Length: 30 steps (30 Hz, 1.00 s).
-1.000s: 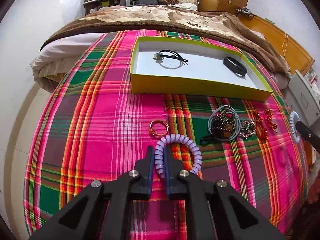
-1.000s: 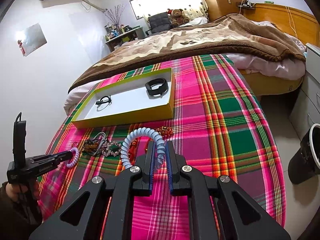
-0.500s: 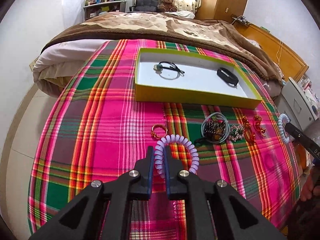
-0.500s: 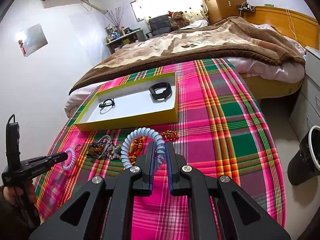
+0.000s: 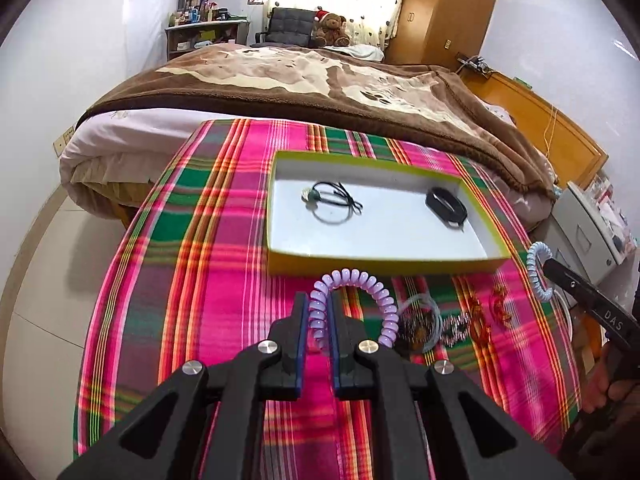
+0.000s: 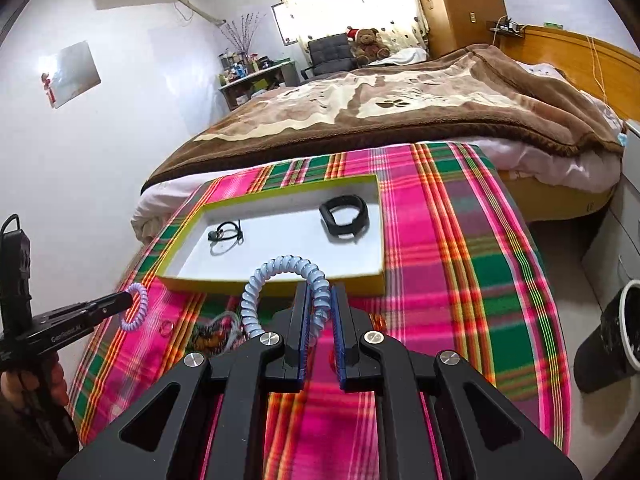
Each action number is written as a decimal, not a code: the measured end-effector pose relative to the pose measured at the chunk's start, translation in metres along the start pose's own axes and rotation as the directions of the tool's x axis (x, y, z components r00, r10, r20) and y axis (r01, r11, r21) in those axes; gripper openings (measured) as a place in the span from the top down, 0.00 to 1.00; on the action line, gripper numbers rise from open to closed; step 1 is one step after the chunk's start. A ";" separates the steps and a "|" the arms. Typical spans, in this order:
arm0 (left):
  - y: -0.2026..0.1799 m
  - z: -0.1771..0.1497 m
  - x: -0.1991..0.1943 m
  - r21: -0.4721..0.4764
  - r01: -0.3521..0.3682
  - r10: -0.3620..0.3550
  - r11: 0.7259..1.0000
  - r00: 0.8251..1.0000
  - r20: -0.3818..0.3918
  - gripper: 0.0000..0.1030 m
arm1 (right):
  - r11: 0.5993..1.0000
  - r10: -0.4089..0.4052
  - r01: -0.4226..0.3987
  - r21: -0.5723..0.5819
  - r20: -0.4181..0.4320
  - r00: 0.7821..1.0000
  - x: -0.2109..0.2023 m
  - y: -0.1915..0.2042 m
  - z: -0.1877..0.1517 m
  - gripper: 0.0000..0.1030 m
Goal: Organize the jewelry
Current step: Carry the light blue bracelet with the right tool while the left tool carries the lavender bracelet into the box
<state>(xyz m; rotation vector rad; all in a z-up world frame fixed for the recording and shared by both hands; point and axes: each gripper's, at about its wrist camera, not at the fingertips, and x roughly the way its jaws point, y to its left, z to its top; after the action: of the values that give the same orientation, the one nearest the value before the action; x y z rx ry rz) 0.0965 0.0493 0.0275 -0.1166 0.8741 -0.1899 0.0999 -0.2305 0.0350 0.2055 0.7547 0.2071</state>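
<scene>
My left gripper (image 5: 318, 312) is shut on a purple spiral hair tie (image 5: 362, 284), held above the plaid cloth just short of the yellow tray (image 5: 384, 264). My right gripper (image 6: 320, 304) is shut on a light blue spiral hair tie (image 6: 276, 272), held near the tray's (image 6: 280, 284) front wall. The tray's white floor holds a black cord bracelet (image 5: 334, 202) and a black band (image 5: 446, 202). The blue tie and right gripper show at the right of the left wrist view (image 5: 536, 268). The purple tie and left gripper show at the left of the right wrist view (image 6: 136, 308).
A pile of beaded bracelets and hair ties (image 5: 424, 324) and red ornaments (image 5: 486, 312) lie on the cloth in front of the tray. A brown-blanketed bed (image 5: 312, 80) lies beyond. A black bin (image 6: 612, 336) stands on the floor at the right.
Both grippers have risen and moved forward toward the tray, each carrying its spiral hair tie. The jewelry pile now lies below and close to the fingers.
</scene>
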 end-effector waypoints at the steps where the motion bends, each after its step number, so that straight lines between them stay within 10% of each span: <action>1: 0.001 0.004 0.002 0.001 0.000 0.000 1.000 1.000 0.002 0.90 | 1.000 -0.004 0.004 -0.010 0.000 1.000 0.004 0.002 0.005 0.90; 30: 0.006 0.060 0.100 -0.014 0.023 -0.025 1.000 0.993 -0.113 0.90 | 0.995 -0.046 0.028 -0.096 -0.193 0.980 0.152 0.027 0.074 0.90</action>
<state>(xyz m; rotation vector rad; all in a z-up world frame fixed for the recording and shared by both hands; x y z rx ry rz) 0.2060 0.0349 -0.0108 -0.1292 0.9870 -0.2152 0.2563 -0.1732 -0.0044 0.0832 0.9406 0.2285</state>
